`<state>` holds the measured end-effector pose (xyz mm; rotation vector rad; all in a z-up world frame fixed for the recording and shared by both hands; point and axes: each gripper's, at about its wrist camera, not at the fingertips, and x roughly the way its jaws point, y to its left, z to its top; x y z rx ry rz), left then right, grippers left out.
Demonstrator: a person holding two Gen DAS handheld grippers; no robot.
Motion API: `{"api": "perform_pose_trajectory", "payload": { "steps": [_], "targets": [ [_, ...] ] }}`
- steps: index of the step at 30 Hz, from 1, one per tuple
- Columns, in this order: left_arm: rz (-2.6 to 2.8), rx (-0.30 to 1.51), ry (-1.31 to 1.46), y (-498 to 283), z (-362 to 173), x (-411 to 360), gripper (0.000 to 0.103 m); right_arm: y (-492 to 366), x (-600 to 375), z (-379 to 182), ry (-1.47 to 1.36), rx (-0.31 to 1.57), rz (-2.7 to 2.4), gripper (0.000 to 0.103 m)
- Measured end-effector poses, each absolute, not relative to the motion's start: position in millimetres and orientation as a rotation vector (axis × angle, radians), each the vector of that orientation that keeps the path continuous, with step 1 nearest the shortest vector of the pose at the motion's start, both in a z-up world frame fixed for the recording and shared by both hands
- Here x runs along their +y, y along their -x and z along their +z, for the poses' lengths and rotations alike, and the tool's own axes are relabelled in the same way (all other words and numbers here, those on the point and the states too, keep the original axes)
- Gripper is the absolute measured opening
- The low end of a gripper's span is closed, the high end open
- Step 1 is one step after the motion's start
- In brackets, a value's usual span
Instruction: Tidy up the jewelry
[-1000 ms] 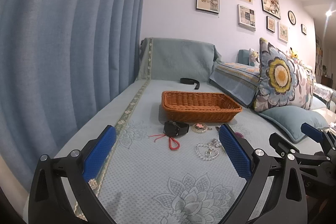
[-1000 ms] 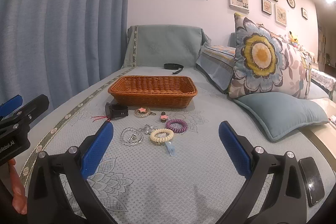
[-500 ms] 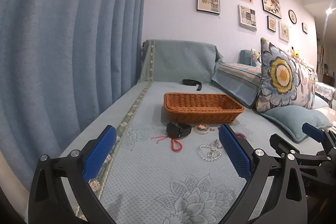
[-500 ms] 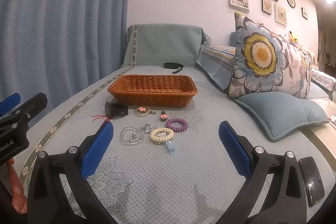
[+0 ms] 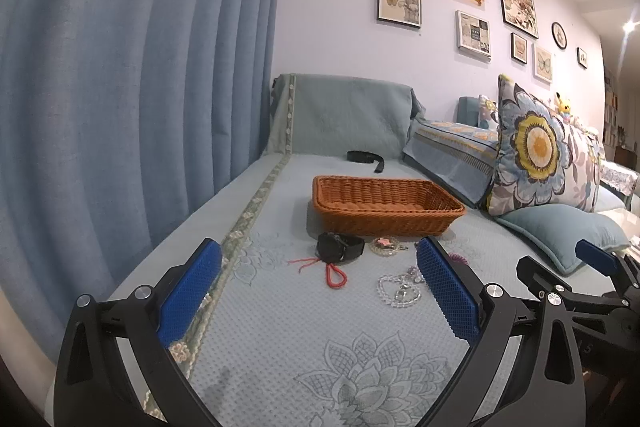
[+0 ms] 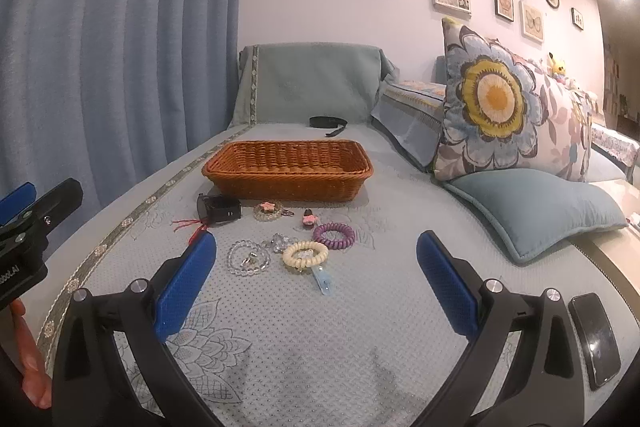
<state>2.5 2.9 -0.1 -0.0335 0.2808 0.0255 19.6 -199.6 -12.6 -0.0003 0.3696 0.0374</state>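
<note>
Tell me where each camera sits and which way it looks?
Left wrist: on the left tongs, facing the wicker basket; the right tongs show at right.
Right wrist: on the right tongs, facing the same way; left tongs and a hand show at left.
Shared: basket, watch, beaded bracelet.

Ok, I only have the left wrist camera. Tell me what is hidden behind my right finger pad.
Observer: A cream spiral hair tie lies there, just right of the clear bead bracelet.
Operator: Go on, give me anything next to it.
Observer: A light blue clip lies directly in front of the tie, on its near side.
Operator: Now check further right, outside my picture.
Observer: A dark phone lies flat near the right edge of the sofa cover, well apart from the jewelry.
</note>
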Motion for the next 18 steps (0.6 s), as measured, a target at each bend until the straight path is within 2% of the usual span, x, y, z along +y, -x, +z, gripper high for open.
{"api": "perform_pose_trajectory", "payload": {
  "steps": [10, 14, 18],
  "targets": [
    [0.029, 0.3, 0.07, -5, -2, 3, 0.095, -25, -202, -14, -0.018, 0.438, 0.004, 0.095],
    [0.022, 0.36, 0.105, -17, -5, 15, 0.095, -37, -223, -17, -0.098, 0.507, -0.038, 0.086],
    [-0.084, 0.433, 0.163, -39, -4, 27, 0.092, -50, -244, -29, -0.098, 0.468, -0.048, 0.08]
  ]
}}
